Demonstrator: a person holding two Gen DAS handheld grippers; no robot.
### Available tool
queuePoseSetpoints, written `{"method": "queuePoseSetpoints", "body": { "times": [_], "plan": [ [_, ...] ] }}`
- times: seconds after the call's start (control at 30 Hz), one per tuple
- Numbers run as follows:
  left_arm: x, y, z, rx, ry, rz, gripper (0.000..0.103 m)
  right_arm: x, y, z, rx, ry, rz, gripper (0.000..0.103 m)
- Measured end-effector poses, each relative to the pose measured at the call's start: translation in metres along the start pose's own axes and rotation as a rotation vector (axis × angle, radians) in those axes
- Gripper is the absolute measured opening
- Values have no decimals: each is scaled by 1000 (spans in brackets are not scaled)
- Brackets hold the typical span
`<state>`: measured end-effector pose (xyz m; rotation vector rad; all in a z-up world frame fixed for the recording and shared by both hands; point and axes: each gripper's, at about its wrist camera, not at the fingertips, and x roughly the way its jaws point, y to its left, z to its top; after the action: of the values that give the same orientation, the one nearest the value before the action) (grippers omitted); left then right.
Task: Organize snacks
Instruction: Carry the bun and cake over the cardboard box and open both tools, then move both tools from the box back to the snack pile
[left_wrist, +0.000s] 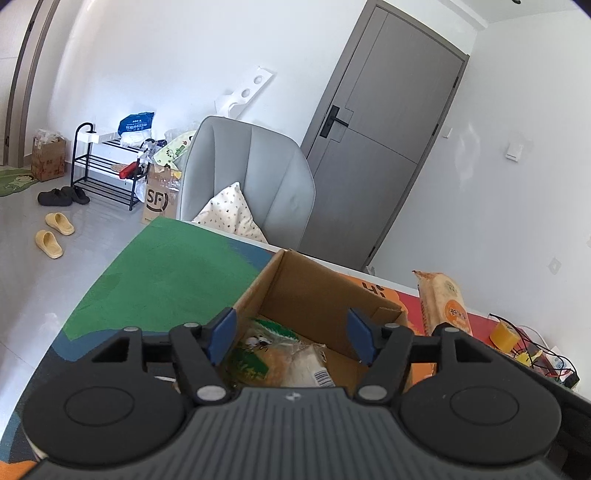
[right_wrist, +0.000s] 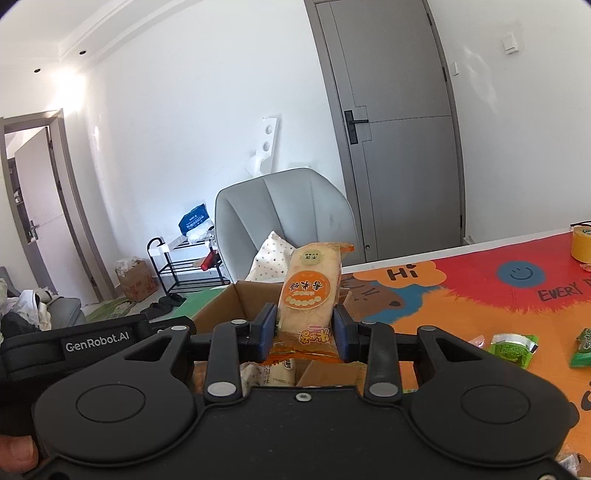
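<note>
Snacks (left_wrist: 280, 360) fill a cardboard box (left_wrist: 314, 291) on the colourful table mat (right_wrist: 480, 295); left fingers (left_wrist: 223, 336) released, right fingers (right_wrist: 266, 328) grasping a cracker pack (right_wrist: 308, 295).

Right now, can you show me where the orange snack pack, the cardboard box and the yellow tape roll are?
orange snack pack (right_wrist: 308, 295): right wrist view, on its round orange label.
cardboard box (left_wrist: 314, 291): left wrist view, on the inside back wall.
yellow tape roll (right_wrist: 580, 243): right wrist view, on its side.

Orange-labelled snack pack (right_wrist: 309, 295), brown cardboard box (left_wrist: 314, 291), green-and-orange patterned mat (left_wrist: 166, 280).
</note>
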<state>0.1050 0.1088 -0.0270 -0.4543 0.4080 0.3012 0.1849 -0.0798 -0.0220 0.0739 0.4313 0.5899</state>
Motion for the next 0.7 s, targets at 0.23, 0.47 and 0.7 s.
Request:
{"method": "queuePoseSetpoints", "body": {
  "times": [0.23, 0.47, 0.7],
  "plan": [
    [-14, 11, 1, -24, -28, 22, 80, 4, 10, 0, -14, 4, -2, 53],
    [-21, 0, -3, 0, -30, 28, 94, -16, -11, -6, 30, 10, -59, 58],
    [-23, -29, -17, 53, -10, -8, 96, -42, -40, -15, 63, 20, -132, 61]
  ]
}}
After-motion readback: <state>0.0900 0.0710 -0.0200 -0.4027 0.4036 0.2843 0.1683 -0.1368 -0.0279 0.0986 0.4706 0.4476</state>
